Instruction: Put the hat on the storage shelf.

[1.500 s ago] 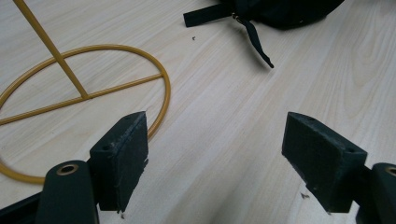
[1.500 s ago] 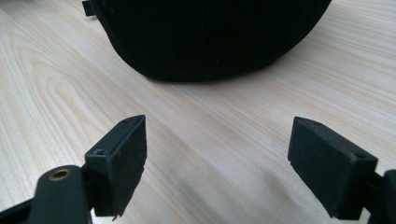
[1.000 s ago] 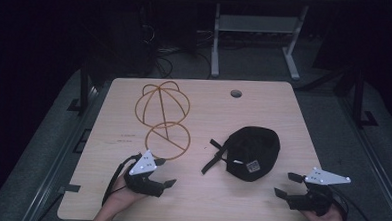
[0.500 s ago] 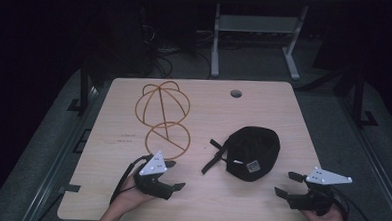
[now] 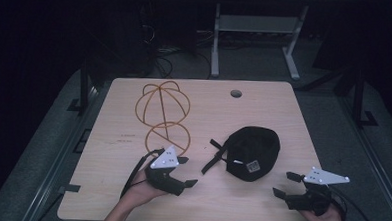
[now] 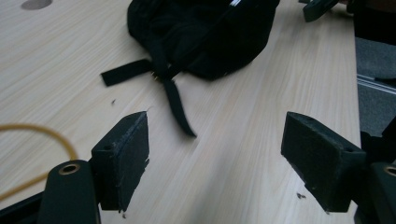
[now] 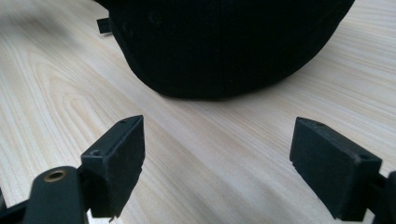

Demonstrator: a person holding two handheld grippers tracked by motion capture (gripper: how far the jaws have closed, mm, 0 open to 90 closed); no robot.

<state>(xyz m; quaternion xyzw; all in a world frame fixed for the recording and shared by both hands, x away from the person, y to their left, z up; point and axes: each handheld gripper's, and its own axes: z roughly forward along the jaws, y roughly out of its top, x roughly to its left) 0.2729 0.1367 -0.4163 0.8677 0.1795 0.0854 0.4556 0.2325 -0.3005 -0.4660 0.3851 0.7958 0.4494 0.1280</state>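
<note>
A black cap (image 5: 252,152) lies on the wooden table (image 5: 264,108), right of centre, with its two straps (image 5: 214,156) trailing to the left. In the left gripper view the cap (image 6: 205,32) and a strap (image 6: 177,105) lie ahead of the jaws. An orange wire frame (image 5: 164,114) of domed hoops stands left of centre. My left gripper (image 5: 186,171) hovers open near the front edge, just below the wire frame and left of the straps. My right gripper (image 5: 286,184) is open at the front right, its jaws facing the cap (image 7: 224,42). Both hold nothing.
A round cable hole (image 5: 236,93) sits near the table's far edge. Behind the table stand a metal desk frame (image 5: 257,38) and cables on a dark floor. Bare wood lies between the two grippers.
My left gripper has moved right and slightly forward, closer to the cap's straps. The right gripper has stayed in place.
</note>
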